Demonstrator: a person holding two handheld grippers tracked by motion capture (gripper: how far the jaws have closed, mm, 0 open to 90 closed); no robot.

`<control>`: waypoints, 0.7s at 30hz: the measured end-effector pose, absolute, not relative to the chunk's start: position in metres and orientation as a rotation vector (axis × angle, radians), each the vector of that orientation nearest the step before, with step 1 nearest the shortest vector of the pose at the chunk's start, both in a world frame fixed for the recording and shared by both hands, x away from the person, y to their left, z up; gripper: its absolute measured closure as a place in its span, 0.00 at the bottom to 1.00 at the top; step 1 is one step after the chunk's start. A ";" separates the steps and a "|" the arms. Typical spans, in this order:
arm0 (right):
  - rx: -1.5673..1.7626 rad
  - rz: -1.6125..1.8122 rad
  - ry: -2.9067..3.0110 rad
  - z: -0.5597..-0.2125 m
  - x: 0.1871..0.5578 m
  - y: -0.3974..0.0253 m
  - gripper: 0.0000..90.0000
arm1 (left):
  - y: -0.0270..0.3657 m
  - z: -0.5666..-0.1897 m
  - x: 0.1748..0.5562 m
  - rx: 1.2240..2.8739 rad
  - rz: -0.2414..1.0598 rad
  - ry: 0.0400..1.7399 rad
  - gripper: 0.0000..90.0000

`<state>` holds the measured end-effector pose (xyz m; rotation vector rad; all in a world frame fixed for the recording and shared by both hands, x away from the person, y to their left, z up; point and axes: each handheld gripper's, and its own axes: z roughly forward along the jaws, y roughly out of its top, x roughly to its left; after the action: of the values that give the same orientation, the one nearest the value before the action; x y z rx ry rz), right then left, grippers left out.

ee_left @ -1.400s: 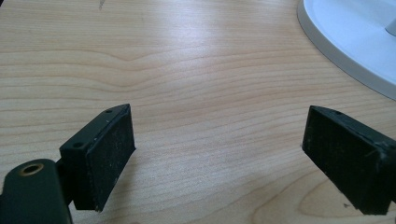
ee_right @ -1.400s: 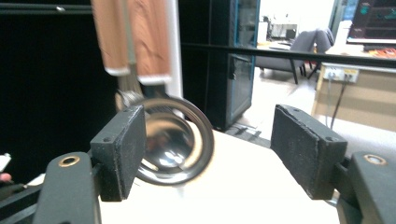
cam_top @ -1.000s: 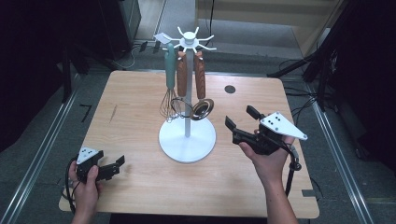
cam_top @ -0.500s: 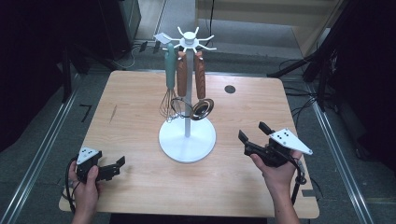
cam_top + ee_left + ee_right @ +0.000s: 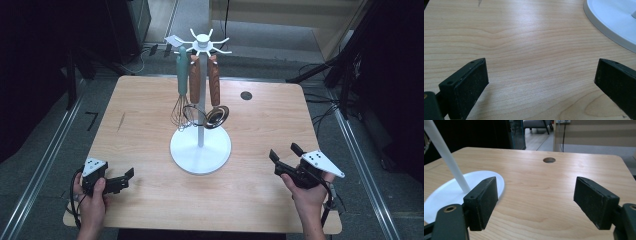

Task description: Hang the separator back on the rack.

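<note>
Right hand-held gripper (image 5: 286,156), jaws spread, empty, nearer the utensil stand (image 5: 200,150); stand's hanging utensils (image 5: 214,85) lie forward-left, handles vertical.

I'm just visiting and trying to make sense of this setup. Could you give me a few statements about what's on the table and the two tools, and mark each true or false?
1. Three utensils hang from the white stand. True: a whisk with a teal handle and two utensils with wooden handles.
2. The right tool is clamped on a spoon. False: its jaws stand wide apart with nothing between them.
3. The left tool is open and holds nothing. True.
4. The stand lies tipped over on the table. False: it stands upright on its round base.
5. A small round hole is in the tabletop behind the stand. True.
</note>
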<state>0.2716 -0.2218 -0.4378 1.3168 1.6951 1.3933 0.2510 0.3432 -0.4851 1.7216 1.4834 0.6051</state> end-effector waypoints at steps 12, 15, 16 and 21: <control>1.390 1.322 1.668 -0.460 0.261 -0.251 0.23 | 0.343 -0.485 0.251 1.721 0.606 1.485 0.00; 1.407 1.307 1.664 -0.464 0.258 -0.257 0.23 | 0.343 -0.485 0.251 1.721 0.606 1.485 0.00; 1.407 1.305 1.660 -0.465 0.256 -0.260 0.22 | 0.343 -0.485 0.251 1.721 0.606 1.485 0.00; 1.440 1.279 1.646 -0.474 0.250 -0.272 0.22 | 0.343 -0.485 0.251 1.721 0.605 1.484 0.00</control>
<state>0.2501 -0.2724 -0.4738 1.4402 1.6462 1.2793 0.2510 0.3433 -0.4851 1.7211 1.4842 0.6049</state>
